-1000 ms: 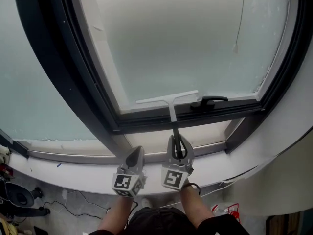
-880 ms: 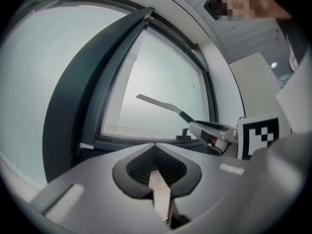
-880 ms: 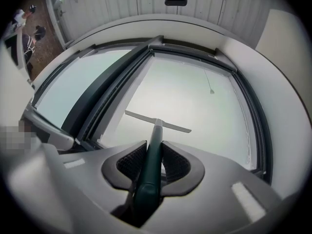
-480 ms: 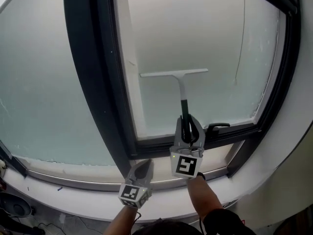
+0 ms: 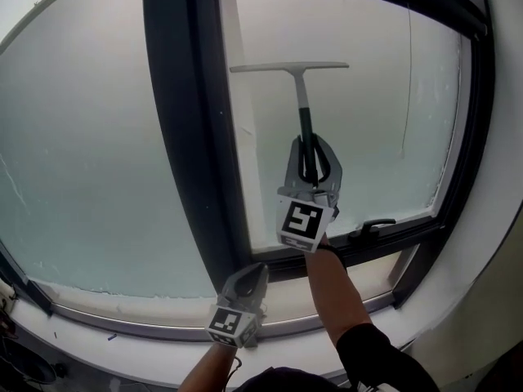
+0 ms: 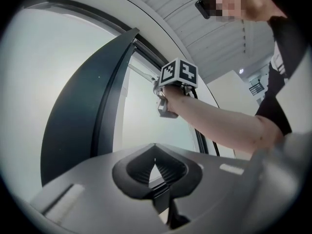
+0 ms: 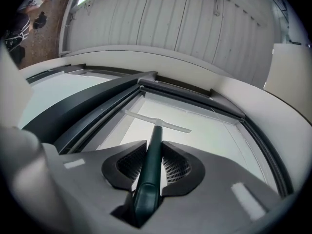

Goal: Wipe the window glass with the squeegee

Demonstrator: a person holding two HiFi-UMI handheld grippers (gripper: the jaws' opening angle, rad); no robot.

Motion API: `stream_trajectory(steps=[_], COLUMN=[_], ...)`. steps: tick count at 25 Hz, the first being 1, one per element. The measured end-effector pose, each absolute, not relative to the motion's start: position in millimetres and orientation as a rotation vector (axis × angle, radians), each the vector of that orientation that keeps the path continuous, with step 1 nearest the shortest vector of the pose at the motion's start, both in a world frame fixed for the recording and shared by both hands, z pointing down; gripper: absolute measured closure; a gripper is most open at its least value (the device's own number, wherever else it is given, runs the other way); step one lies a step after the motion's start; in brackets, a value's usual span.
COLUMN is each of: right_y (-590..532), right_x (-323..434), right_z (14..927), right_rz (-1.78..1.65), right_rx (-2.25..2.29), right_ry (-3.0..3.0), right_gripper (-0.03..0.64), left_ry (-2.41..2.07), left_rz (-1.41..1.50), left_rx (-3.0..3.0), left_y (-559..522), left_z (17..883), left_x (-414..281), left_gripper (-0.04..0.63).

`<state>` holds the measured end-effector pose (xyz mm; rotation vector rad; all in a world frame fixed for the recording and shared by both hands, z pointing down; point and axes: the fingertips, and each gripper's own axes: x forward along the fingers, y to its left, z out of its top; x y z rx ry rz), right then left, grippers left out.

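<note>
The squeegee has a white blade [image 5: 289, 67] lying flat against the frosted window glass [image 5: 376, 104], near the top of the pane. Its dark green handle [image 5: 306, 129] runs down into my right gripper [image 5: 310, 163], which is shut on it. In the right gripper view the handle [image 7: 150, 165] passes between the jaws and the blade [image 7: 157, 121] lies crosswise ahead. My left gripper [image 5: 253, 271] hangs low by the sill, shut with nothing in it. In the left gripper view its jaws [image 6: 155, 164] meet, with the right gripper's marker cube [image 6: 179, 73] above.
A thick dark frame post [image 5: 184, 129] stands left of the pane. A black window handle [image 5: 372, 225] sits on the lower frame. A thin cord [image 5: 406, 72] hangs down the right side of the glass. The white sill [image 5: 122, 313] runs below.
My right gripper has carried the squeegee up the glass, from the bottom of the pane to near its top. The left gripper has stayed low by the sill.
</note>
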<state>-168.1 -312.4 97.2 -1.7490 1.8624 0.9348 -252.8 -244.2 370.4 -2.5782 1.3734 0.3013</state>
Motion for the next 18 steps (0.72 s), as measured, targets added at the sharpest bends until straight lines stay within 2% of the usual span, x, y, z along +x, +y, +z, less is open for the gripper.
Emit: stream_trajectory(steps=[5, 18], right_y=[-324.8, -329.9], right_x=[-175.7, -178.5], right_z=[67.2, 92.4], right_rz=[0.894, 0.993], right_rx=[-1.728, -1.795], right_ry=[1.844, 1.821], right_gripper=[0.518, 0.518], left_ry=[1.357, 1.407], left_rz=[0.300, 0.320], left_rx=[-2.579, -2.562], left_y=[-244.0, -249.8], left_z=[369.2, 374.4], left_x=[-255.4, -262.6], left_gripper=[0.597, 0.597])
